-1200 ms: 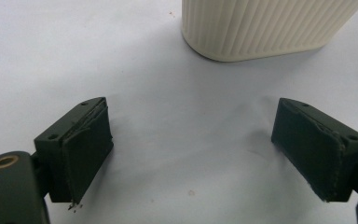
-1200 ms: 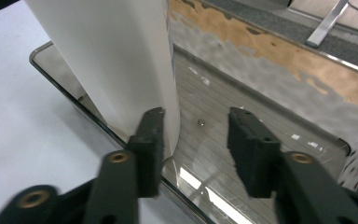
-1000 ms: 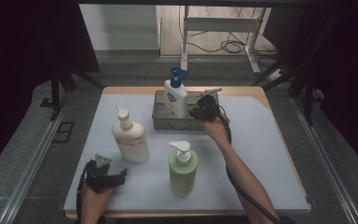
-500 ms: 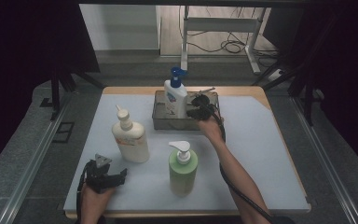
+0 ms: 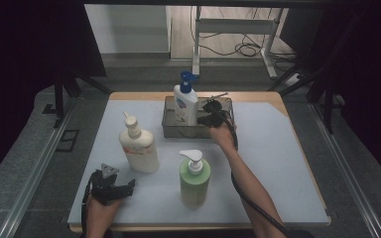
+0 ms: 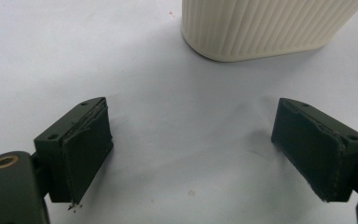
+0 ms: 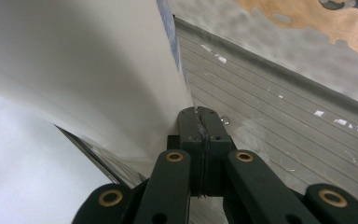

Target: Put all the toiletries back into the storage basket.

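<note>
Since a second ago the right gripper (image 5: 209,113) has slid a little toward the white bottle with the blue pump (image 5: 185,102), and its jaws have just been closing. Now they are pressed flat together with nothing between them. In the right gripper view the tips (image 7: 200,122) sit right beside the bottle's white side (image 7: 84,70), low in the tray; whether they touch it I cannot tell.

That bottle stands upright in the left part of a grey metal tray (image 5: 171,130) at the far side of the table (image 5: 278,163). The tray floor (image 7: 279,121) has thin lines on it.

Nearer the person, a cream bottle (image 5: 139,146) stands on the left, and a green bottle with a white pump (image 5: 194,178) stands in the middle. They are well apart from the tray.

The left gripper (image 5: 110,186) rests at the near left corner of the table. Its jaws are wide open and hold nothing. In the left gripper view, the ribbed bottom of the cream bottle (image 6: 265,28) stands ahead of it.
</note>
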Tool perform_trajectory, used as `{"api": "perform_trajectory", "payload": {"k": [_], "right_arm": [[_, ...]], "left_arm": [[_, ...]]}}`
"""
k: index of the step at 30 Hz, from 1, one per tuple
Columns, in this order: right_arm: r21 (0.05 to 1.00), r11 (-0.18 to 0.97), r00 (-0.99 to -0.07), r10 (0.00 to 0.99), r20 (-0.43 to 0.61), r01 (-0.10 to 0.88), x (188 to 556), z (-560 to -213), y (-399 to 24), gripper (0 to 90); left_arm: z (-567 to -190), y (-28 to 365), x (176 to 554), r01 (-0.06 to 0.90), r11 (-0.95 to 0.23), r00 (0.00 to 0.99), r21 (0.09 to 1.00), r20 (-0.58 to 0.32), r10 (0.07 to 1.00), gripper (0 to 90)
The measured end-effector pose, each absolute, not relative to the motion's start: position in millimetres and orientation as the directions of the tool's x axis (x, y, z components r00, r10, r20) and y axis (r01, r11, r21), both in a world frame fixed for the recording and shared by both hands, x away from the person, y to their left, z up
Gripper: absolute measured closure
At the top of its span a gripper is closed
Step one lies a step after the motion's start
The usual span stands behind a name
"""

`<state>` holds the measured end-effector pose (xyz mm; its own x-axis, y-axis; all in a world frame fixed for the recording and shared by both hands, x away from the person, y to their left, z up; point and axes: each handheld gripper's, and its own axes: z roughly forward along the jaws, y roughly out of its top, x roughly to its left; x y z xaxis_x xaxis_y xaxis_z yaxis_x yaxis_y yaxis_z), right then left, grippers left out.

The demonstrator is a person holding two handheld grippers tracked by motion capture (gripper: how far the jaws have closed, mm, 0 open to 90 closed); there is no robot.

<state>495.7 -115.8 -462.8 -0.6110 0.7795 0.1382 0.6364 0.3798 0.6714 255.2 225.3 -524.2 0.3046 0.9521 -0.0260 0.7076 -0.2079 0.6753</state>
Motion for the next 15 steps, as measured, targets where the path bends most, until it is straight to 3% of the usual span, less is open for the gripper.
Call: {"api": "perform_trajectory", "payload": {"k": [15], "right_arm": [[0.670,0.391,-0.626,0.766,0.143,0.631,495.0,-464.7,-101.5,87.1]], "left_arm": [[-524.2,225.3,255.3,0.708,-0.207,0.304,0.675,-0.026,0.952,11.7]]}}
